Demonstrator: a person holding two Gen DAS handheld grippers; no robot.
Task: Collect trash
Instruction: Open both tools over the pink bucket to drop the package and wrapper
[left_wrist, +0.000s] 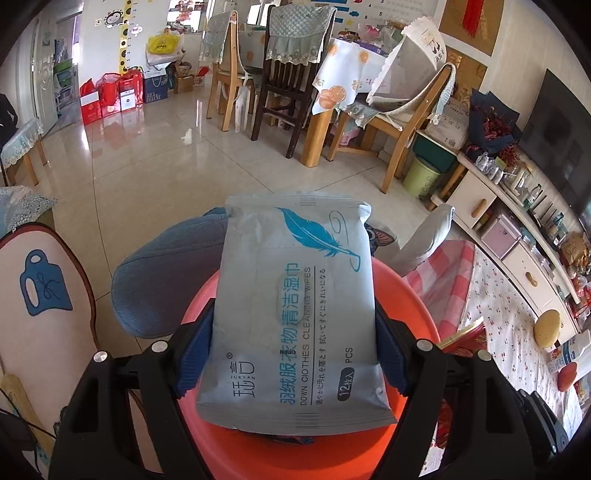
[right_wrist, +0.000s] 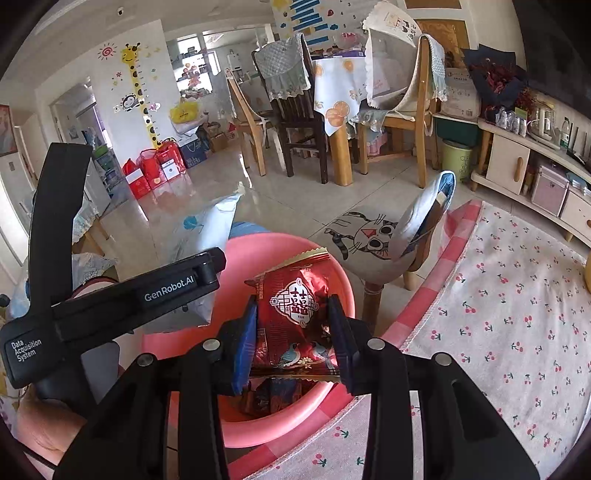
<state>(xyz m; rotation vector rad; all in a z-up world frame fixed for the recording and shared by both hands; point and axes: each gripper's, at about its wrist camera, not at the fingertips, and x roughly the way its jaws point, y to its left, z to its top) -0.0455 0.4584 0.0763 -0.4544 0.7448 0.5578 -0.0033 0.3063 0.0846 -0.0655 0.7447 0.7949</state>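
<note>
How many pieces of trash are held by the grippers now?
2. The wipes pack is in the left gripper; the red snack packet is in the right gripper, both above the pink basin.

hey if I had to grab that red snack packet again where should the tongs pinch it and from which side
Pinch the red packet across its middle, on the two long side edges, coming lengthwise from the bottom seam end, as the right tongs do now over the pink basin. It is flat and narrow, so the pads span its width easily; the crimped end seams are thin and would probably slip.

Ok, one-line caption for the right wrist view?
Right gripper holds a red foil snack packet above a pink plastic basin.
</note>
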